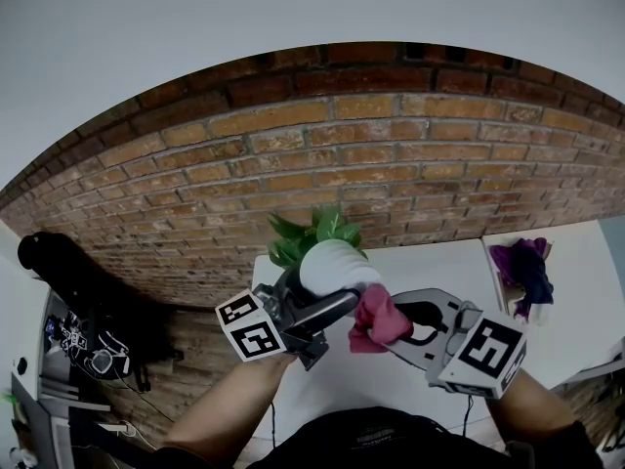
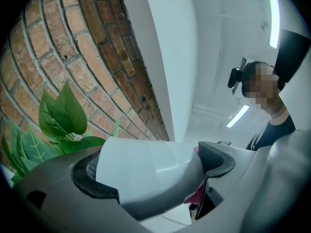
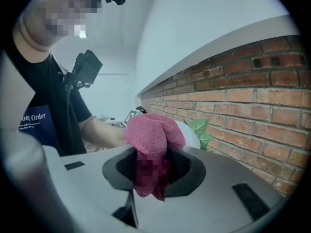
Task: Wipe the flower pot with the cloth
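A white flower pot [image 1: 335,267] with green leaves [image 1: 311,231] is held in the air, tilted, above the white table [image 1: 430,262]. My left gripper [image 1: 330,306] is shut on the pot [image 2: 148,171], its pads against the pot's sides. My right gripper [image 1: 405,328] is shut on a bunched pink cloth [image 1: 376,319], which touches the pot's lower right side. In the right gripper view the cloth [image 3: 153,140] bulges out between the jaws, with the pot [image 3: 190,136] just behind it.
A brick wall [image 1: 391,154] runs behind the table. On a second white surface at the right lies a purple cloth heap [image 1: 524,267]. Dark equipment [image 1: 78,311] stands on the floor at the left.
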The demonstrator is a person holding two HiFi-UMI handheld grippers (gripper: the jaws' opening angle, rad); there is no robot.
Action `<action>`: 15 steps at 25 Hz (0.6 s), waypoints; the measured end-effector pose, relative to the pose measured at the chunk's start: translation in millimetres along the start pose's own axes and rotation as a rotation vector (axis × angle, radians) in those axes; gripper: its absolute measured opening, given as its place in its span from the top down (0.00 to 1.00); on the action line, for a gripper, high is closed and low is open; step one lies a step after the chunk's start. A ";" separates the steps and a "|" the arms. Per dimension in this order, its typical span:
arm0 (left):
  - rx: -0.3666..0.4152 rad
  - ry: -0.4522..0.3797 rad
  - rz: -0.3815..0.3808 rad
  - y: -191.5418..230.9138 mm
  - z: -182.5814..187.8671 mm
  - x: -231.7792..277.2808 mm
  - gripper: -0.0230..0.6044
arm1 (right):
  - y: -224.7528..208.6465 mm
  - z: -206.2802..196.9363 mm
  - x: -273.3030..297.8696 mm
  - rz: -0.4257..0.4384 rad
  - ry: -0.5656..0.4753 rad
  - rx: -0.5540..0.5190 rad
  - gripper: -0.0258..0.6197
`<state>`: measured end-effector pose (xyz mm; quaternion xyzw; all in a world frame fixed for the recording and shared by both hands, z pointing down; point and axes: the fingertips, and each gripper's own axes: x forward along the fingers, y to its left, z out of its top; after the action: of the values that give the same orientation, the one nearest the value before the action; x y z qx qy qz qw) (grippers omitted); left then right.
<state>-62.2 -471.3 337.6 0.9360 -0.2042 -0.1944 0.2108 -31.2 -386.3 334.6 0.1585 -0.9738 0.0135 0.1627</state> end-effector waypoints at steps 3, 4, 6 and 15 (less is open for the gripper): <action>0.042 0.063 -0.023 -7.6 -8.4 2.6 0.12 | -2.1 3.3 -1.9 -0.004 -0.008 -0.006 0.81; 0.051 0.074 -0.032 -10.1 -9.6 2.6 0.12 | -2.3 4.1 -2.7 -0.003 -0.009 -0.009 0.81; 0.064 0.081 -0.048 -13.5 -9.0 1.2 0.12 | -1.7 5.5 -3.9 0.005 -0.016 -0.004 0.81; -0.001 0.038 -0.143 -23.0 -6.9 -7.9 0.13 | -24.2 23.6 -24.8 0.025 -0.156 0.142 0.81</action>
<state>-58.8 -446.5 334.7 0.9516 -0.1328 -0.1911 0.2007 -8.8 -403.5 303.6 0.1580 -0.9819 0.0724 0.0746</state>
